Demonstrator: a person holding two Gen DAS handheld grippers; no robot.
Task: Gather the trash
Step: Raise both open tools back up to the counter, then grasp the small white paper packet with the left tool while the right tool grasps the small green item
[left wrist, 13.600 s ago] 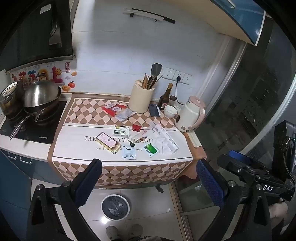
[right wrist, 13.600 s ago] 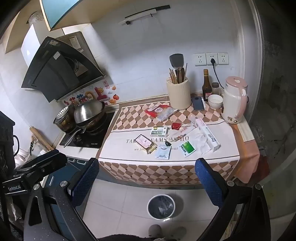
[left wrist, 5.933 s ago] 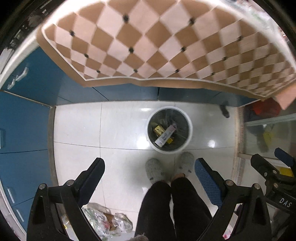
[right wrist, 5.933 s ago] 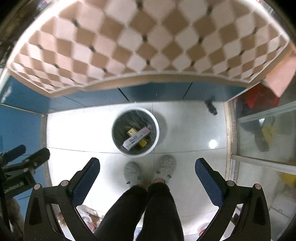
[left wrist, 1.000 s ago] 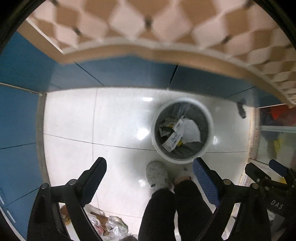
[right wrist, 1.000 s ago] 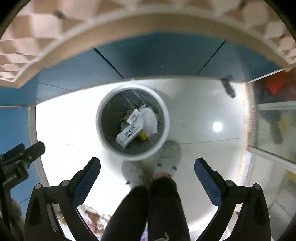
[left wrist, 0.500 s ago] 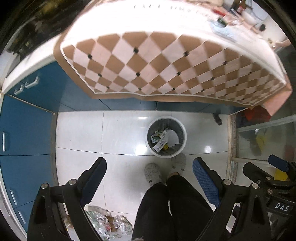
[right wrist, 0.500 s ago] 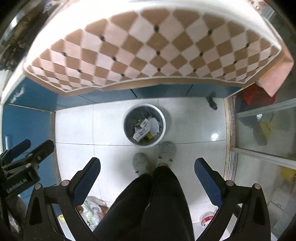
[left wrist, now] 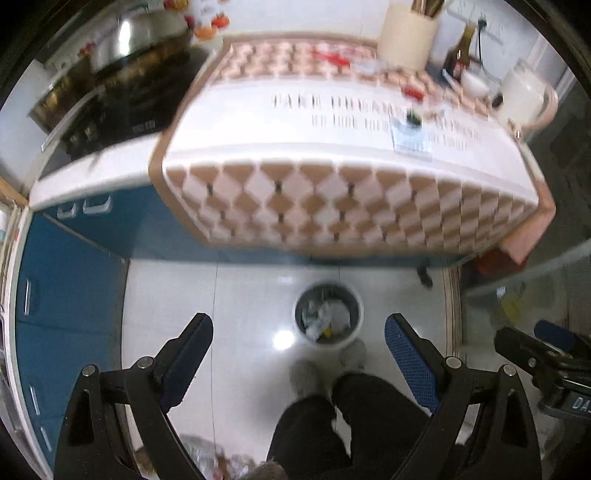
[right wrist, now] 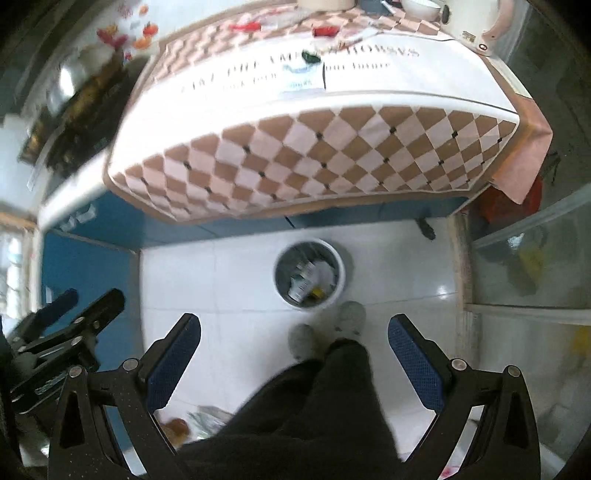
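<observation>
A white round trash bin [left wrist: 328, 315] stands on the floor in front of the counter and holds boxes and crumpled paper; it also shows in the right wrist view [right wrist: 309, 272]. My left gripper [left wrist: 297, 350] is open and empty, high above the floor. My right gripper [right wrist: 293, 350] is open and empty too. On the counter's checkered cloth [left wrist: 343, 206] lie a pale blue packet [left wrist: 412, 138], a small dark item [left wrist: 413, 117] and red wrappers [left wrist: 332, 57]. The packet [right wrist: 301, 79] and a red wrapper [right wrist: 323, 30] show in the right wrist view.
A utensil holder [left wrist: 406, 33], dark bottle [left wrist: 458, 55], bowl [left wrist: 474, 83] and white kettle [left wrist: 526, 98] stand at the counter's back right. Pots [left wrist: 136, 33] sit on the stove at left. The person's legs [left wrist: 351, 413] and slippers are by the bin. Blue cabinets [left wrist: 66, 280] are left.
Both grippers have risen and tilted up from the bin: the countertop and its remaining litter have come into view. The bin looks smaller. Both stay open and empty.
</observation>
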